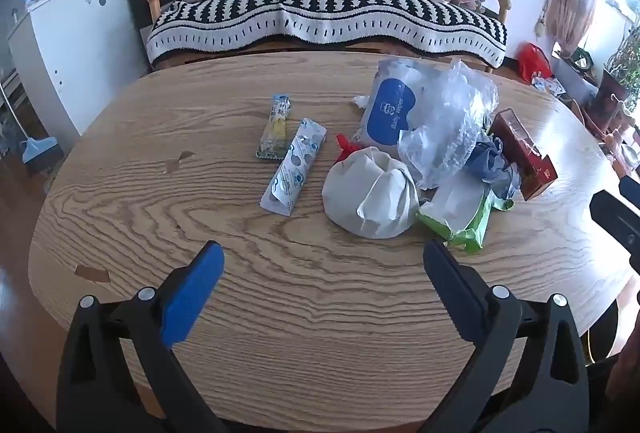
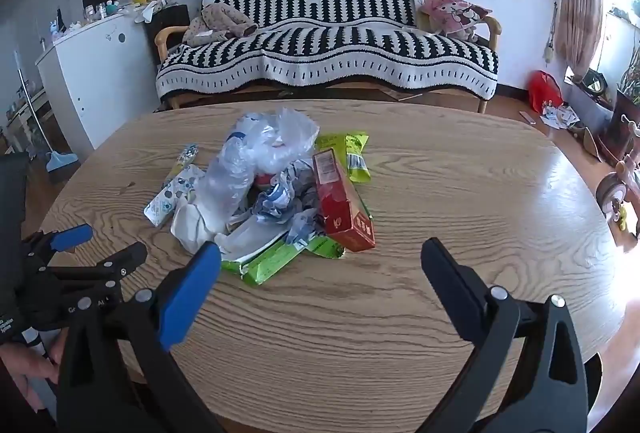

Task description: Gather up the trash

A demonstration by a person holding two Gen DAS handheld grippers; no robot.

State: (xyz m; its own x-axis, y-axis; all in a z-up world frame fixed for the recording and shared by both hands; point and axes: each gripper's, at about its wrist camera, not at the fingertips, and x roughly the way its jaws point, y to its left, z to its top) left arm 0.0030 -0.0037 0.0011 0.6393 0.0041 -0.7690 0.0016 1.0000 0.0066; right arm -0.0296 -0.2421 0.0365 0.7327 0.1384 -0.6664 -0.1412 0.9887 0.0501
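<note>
Two grippers hang over the near edge of the wooden table [image 1: 132,217], both with fingers spread wide and nothing between them. The left gripper [image 1: 323,259] fills the bottom of its own view, and it shows again at the lower left of the right wrist view. The right gripper [image 2: 321,255] fills the bottom of its view, its blue pad just short of the trash.

The trash sits in one heap at the middle of the table, right of center in the left view and left of center in the right view. I count one crumpled white wad [image 1: 370,193] at the front of the heap, one blue-labelled wipes pack [image 1: 390,109] behind it, one clear plastic bag [image 1: 452,121], one red box [image 1: 524,155] lying tilted on the right side, one scrap of blue-and-white paper [image 1: 490,163] and one torn green wrapper [image 1: 466,219] under the lot. A second green packet [image 2: 352,153] shows behind the box in the right view. Two long sachets lie just left of the heap: a yellow one [image 1: 275,127] and a blue-dotted one [image 1: 295,165], side by side and touching at one end.

One striped sofa [image 1: 320,13] stands behind the table.
</note>
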